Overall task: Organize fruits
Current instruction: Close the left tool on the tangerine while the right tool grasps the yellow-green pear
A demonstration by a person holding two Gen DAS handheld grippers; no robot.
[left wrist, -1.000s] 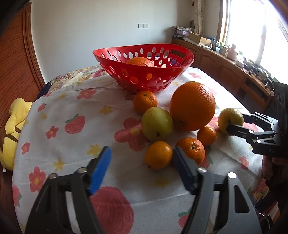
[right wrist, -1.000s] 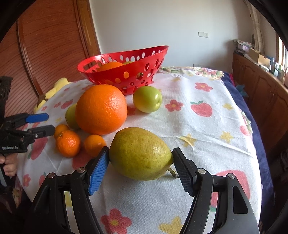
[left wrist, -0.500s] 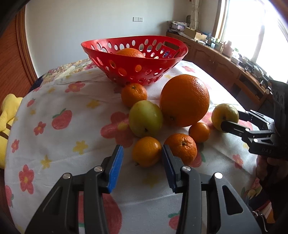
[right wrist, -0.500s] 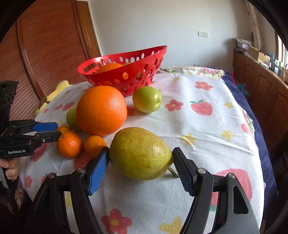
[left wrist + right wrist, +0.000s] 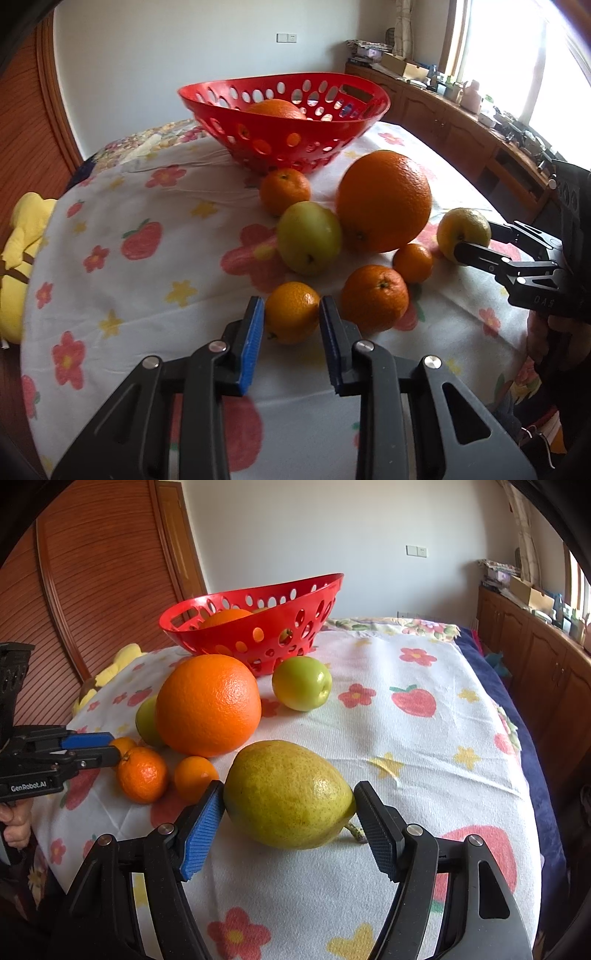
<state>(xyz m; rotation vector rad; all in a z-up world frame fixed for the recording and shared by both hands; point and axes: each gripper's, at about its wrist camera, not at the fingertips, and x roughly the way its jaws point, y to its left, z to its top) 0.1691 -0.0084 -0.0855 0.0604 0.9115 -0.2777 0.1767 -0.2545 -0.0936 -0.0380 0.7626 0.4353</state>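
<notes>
My left gripper (image 5: 291, 319) is shut on a small mandarin (image 5: 292, 312) that rests on the flowered tablecloth (image 5: 147, 280). My right gripper (image 5: 290, 812) has closed onto a yellow-green pear (image 5: 286, 794) lying on the cloth, both pads touching it. A red perforated basket (image 5: 284, 129) stands at the back with an orange (image 5: 275, 109) in it. A big orange (image 5: 384, 201), a green apple (image 5: 308, 238) and more mandarins (image 5: 375, 297) lie between basket and grippers. A second green apple (image 5: 302, 683) lies beside the basket.
A yellow soft toy (image 5: 22, 236) lies off the table's left edge. Wooden cabinets (image 5: 461, 129) with clutter run along the right under a bright window. A wooden sliding door (image 5: 92, 590) stands behind the table.
My left gripper moved forward and closed its fingers onto the small mandarin. My right gripper narrowed until its pads touch the pear.
</notes>
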